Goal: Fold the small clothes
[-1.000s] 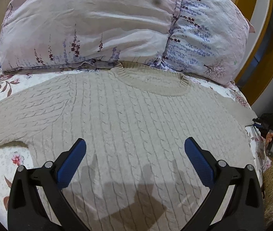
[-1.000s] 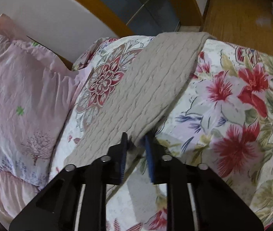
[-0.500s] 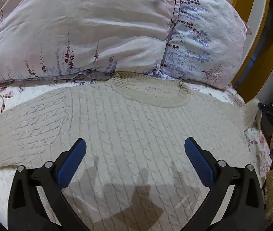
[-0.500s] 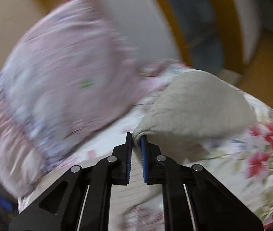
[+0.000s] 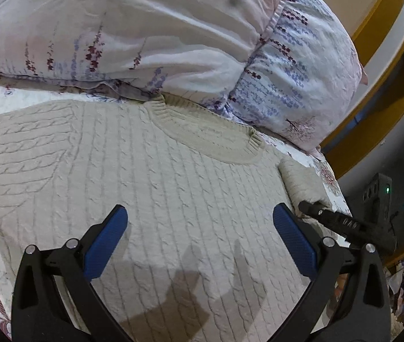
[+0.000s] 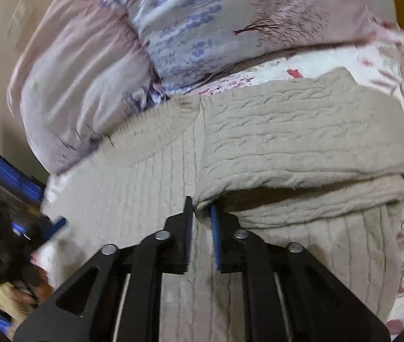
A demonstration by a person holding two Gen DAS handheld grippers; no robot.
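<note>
Blue pads of the right tool (image 6: 201, 216) stand a narrow gap apart, its jaws having just been opening, with the end of the sweater's sleeve (image 6: 302, 148) at its tips; whether the pads press the knit cannot be told. That sleeve is folded inward across the chest of the beige cable-knit sweater (image 5: 159, 188), forming a thick fold with a shadowed gap beneath. In the left wrist view, the right tool's dark fingers show at the far right beside the folded sleeve. The left tool (image 5: 200, 222) hangs above the sweater's lower body, its two fingers spread wide with nothing between them, casting shadows on the knit. The sweater lies flat, front up, on a bed covered by a floral sheet (image 6: 401, 68), its ribbed collar (image 5: 202, 131) pointing toward the pillows (image 5: 145, 28), which touch the neckline. The other sleeve stretches out flat toward the left edge of the left wrist view. A wooden bed frame (image 5: 379, 91) curves behind the pillows.
</note>
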